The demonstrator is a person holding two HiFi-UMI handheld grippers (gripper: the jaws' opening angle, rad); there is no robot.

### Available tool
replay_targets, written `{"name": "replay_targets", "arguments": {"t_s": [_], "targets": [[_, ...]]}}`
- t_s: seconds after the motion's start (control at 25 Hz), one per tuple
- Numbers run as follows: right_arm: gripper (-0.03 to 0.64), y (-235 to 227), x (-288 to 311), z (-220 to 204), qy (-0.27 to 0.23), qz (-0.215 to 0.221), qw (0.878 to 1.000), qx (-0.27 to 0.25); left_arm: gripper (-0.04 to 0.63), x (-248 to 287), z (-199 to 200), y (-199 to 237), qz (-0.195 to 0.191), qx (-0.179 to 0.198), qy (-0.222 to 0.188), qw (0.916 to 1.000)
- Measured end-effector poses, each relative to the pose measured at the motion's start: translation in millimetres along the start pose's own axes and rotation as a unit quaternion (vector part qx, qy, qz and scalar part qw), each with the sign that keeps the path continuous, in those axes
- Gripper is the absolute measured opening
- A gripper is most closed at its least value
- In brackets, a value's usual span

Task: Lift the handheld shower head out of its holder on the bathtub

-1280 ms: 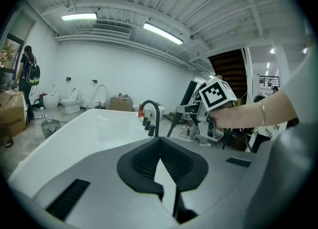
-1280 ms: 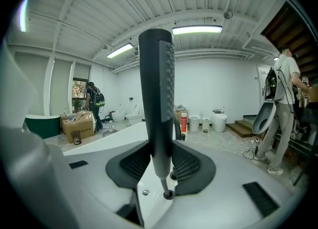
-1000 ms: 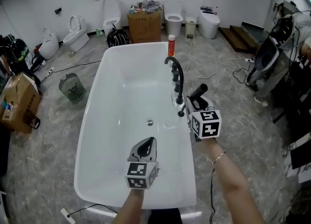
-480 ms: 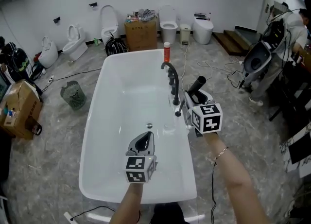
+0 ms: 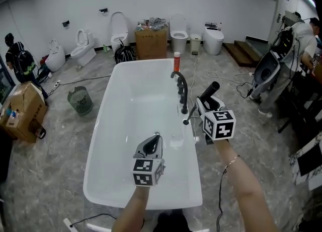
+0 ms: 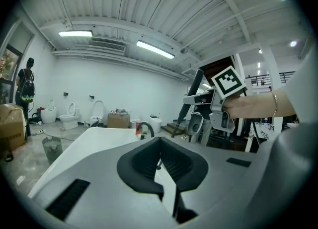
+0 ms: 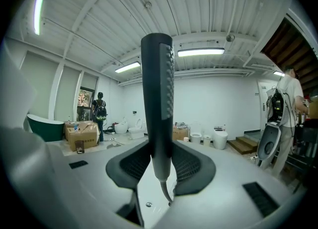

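Observation:
My right gripper [image 5: 205, 103] is shut on the black handheld shower head [image 5: 211, 90], which stands upright between its pads [image 7: 185, 163] in the right gripper view. The shower head [image 7: 156, 99] hangs above the right rim of the white bathtub [image 5: 108, 125], clear of the black fittings beside the faucet [image 5: 179, 79]. Its hose [image 5: 188, 119] trails down toward the rim. My left gripper [image 5: 156, 136] hovers over the tub's near half, shut with nothing between its tips [image 6: 160, 141]. The left gripper view also shows the shower head [image 6: 195, 88] at upper right.
An orange bottle [image 5: 176, 61] stands on the tub's far rim. Toilets, a cardboard box [image 5: 152, 42] and a wire bin [image 5: 80, 100] stand beyond the tub. Cables lie on the floor to the right. A person [image 5: 20, 64] stands far left, another far right.
Both grippers have risen. The right one has carried the shower head up and away from the fittings on the rim, with the hose following. The left gripper stays shut and empty.

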State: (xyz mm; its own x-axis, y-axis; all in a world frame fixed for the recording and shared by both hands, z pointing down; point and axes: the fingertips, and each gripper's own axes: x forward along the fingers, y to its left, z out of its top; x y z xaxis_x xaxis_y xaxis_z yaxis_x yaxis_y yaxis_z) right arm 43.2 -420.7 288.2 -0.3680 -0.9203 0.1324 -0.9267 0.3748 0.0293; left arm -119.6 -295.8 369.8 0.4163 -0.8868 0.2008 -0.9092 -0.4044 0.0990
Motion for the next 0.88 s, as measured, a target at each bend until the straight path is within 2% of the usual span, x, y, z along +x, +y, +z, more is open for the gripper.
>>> {"name": "replay_targets", "arguments": {"t_s": [0.88], "targets": [[0.135, 31, -6, 23, 0.015, 0.008, 0.999, -0.038, 0.02, -19, 20, 10, -0.008, 0.012, -0.007, 0.9999]]}}
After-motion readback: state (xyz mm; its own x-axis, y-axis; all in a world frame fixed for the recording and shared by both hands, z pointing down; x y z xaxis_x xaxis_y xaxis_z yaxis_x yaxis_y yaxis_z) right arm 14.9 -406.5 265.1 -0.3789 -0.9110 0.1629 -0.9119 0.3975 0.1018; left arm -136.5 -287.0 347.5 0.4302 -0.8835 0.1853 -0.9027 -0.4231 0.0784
